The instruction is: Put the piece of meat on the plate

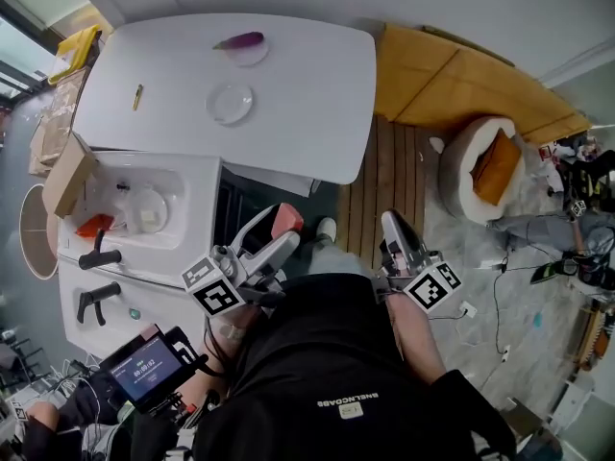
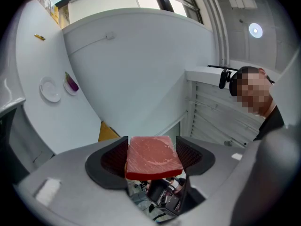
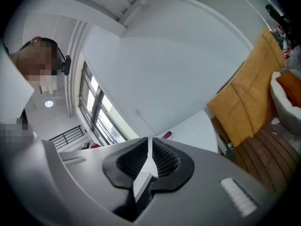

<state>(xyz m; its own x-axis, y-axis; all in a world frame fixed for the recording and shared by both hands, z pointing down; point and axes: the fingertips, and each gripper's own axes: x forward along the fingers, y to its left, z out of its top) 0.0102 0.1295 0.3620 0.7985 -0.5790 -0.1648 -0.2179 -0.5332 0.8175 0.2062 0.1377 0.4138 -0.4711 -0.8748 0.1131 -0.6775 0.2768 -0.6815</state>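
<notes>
Left tongs clenched on the piece of meat, lower centre of frame, well apart from plate on white surface, upper left. Right tongs pressed together, nothing between. Shirt print illegible

plate on table; behind it, eggplant on another plate.
</notes>
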